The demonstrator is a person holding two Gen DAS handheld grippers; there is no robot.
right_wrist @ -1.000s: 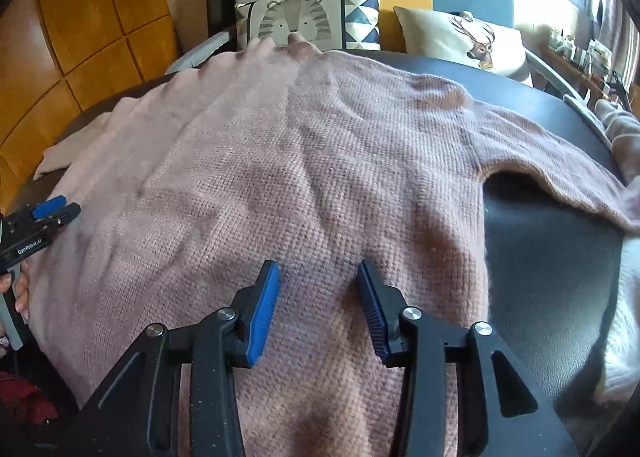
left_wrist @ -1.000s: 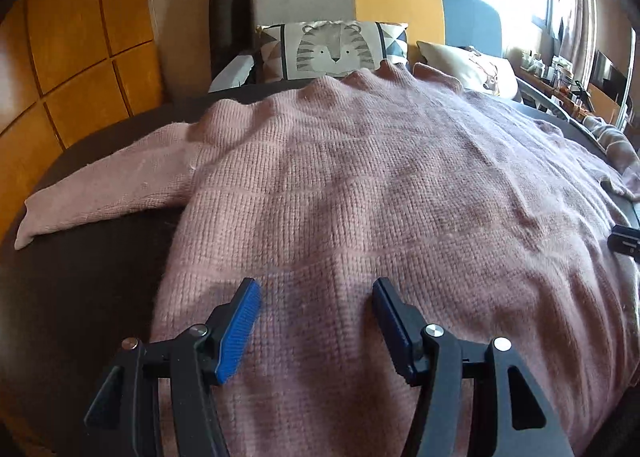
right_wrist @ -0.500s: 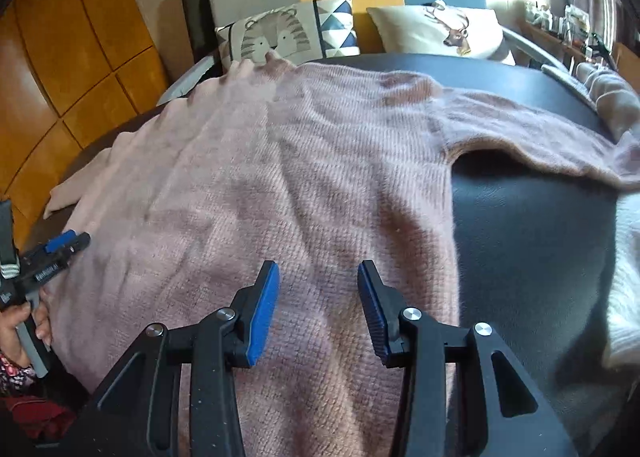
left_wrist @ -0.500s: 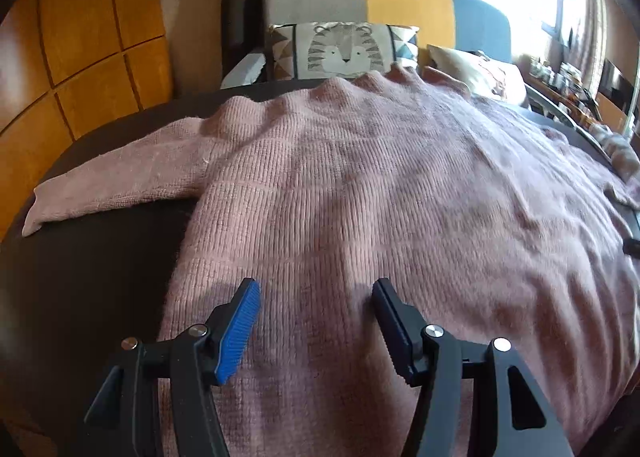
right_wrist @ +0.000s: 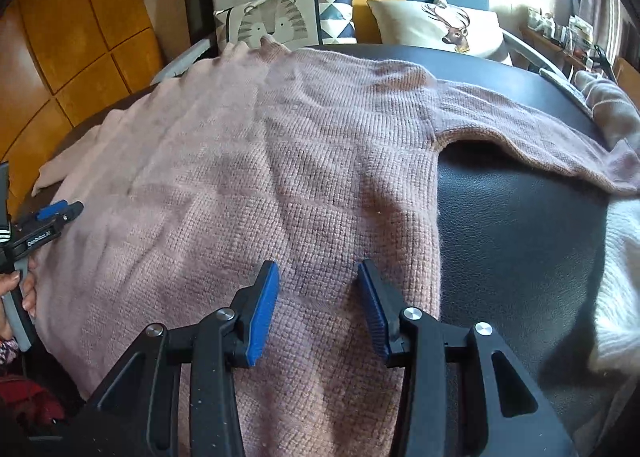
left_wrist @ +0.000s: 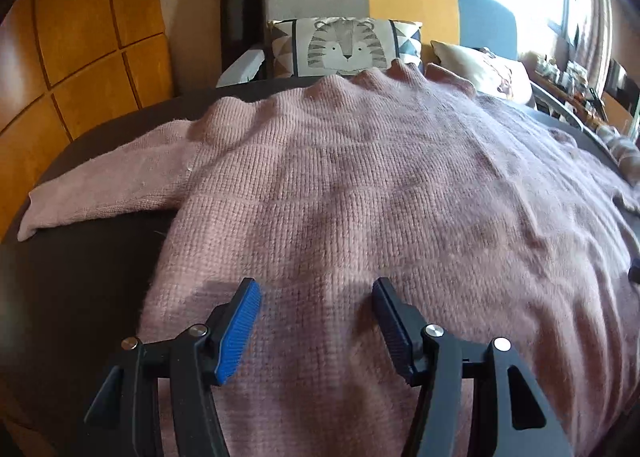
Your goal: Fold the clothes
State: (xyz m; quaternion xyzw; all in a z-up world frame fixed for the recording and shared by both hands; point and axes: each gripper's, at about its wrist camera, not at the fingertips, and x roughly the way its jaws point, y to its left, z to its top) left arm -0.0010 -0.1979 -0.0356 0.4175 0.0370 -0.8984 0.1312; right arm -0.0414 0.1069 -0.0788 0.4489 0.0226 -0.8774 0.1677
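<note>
Fingers on both grippers spread, nothing pinched. Left gripper (left_wrist: 316, 321): blue pads hang over the near left part of the sweater (left_wrist: 360, 197), knit showing between them, and I can't tell if the tips touch it. Right gripper (right_wrist: 318, 311): same stance over the near right part, its side edge just right of the right finger.

Sweater lies flat, front up, on the dark table (right_wrist: 520, 237). Neck far ahead of the fingers, by the tiger pillow (left_wrist: 344, 47). Left sleeve (left_wrist: 104, 185) runs out well left of the left fingers; right sleeve (right_wrist: 540, 141) runs out ahead and right of the right fingers, its cuff near a pale garment (right_wrist: 620, 277) at the table's right edge.

What changed over the last second: barely anything. Both hands hold station, gaps unchanged, right view swung slightly so more bare table shows beside the sweater. Cloth hasn't shifted.

Read: spreading looks finished, first fold not begun. Both grippers sit at the hem end, so my guess is a hem grab or a move out to the sleeves. Loose fluffy knit; a shallow pinch may slip or take only the top layer.
</note>
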